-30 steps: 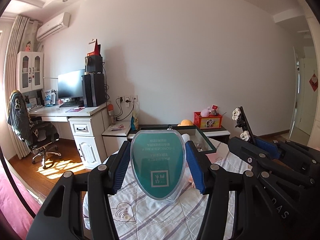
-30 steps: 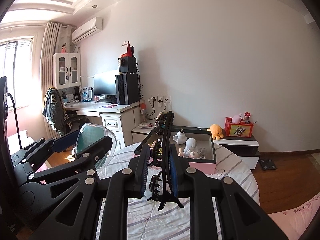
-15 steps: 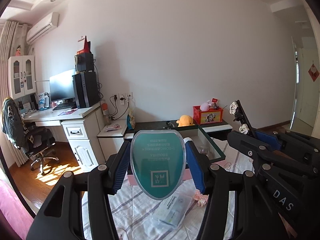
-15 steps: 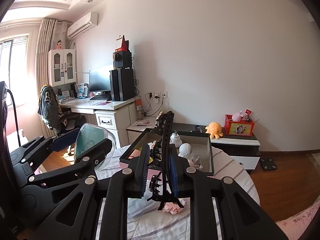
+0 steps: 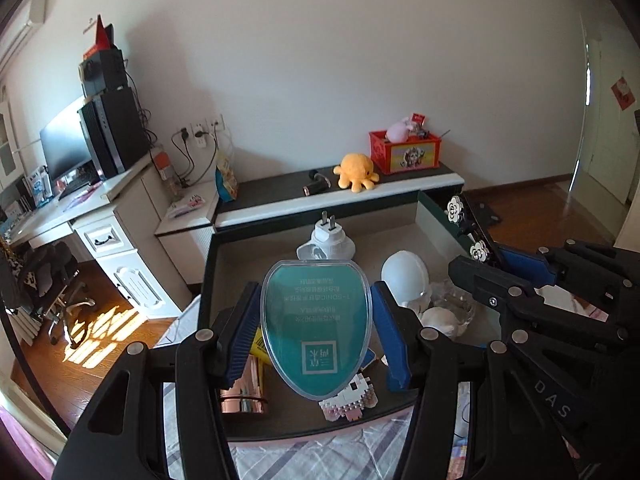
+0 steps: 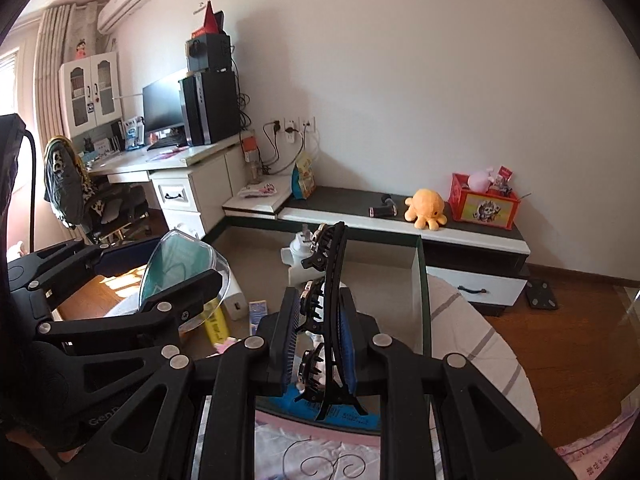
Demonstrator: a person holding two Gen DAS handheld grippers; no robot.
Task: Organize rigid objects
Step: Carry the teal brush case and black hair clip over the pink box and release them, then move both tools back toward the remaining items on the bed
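With both tongs clenched, left tongs (image 5: 314,334) on teal case (image 5: 316,326), right tongs (image 6: 320,340) on hair clip (image 6: 330,300), poised over box (image 5: 208,280) interior, directly below, clip's length pointing toward far wall.

bright daylight from left | sharp | fisheye-warped, dark corners

Black linkage grippers (image 5: 316,344), blue-padded jaws, silver rivets

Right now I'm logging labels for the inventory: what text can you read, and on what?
"DAS": on the black right gripper arm, seen from the left wrist.
"Gen": partly cut off, on the black left gripper arm.
Mirrored print on the teal oval clear-plastic case: unreadable.
Print on the yellow box: too blurred.
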